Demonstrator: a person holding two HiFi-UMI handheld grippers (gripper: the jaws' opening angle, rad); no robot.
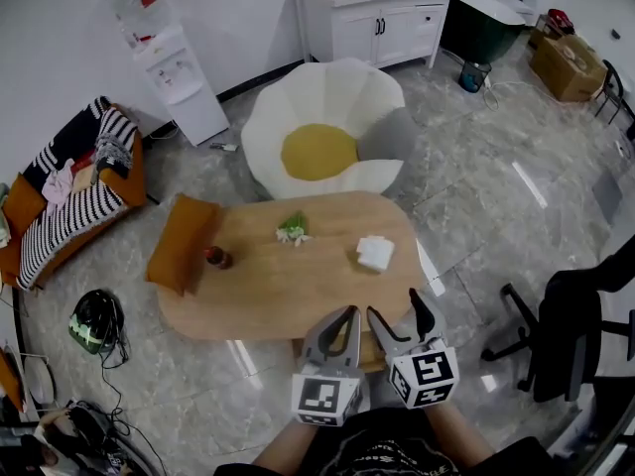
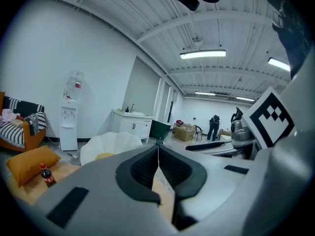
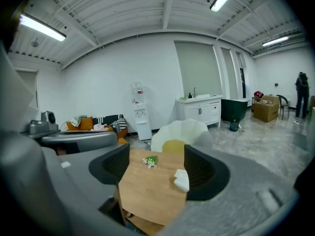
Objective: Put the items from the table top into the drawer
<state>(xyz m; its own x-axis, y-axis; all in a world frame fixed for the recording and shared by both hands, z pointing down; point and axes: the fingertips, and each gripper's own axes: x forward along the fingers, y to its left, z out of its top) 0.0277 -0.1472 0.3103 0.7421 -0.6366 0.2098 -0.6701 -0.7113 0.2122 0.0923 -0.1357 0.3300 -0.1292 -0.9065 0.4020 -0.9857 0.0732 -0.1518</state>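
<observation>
1. Right gripper [image 3: 156, 163] is open wide with nothing between the jaws, hanging over the near edge of the counter [image 1: 298, 305].
2. Left gripper [image 2: 158, 149] sits just beside it, jaws shut together, empty.
3. Nearest target is the tissue [image 1: 375, 253], right of centre. It looks soft and light and will crumple, so pinch across the middle.
4. Further back lies the flower [image 1: 294, 229], flimsy and fragile. Take it gently by the stems.
5. On the left the bottle [image 1: 216, 257] stands upright, just beside the cushion [image 1: 182, 241]. Stiff, maybe slick, tippy: grip low round the body.
6. The drawer? Can't make it out under the near edge. I'd judge nothing stowed yet.
</observation>
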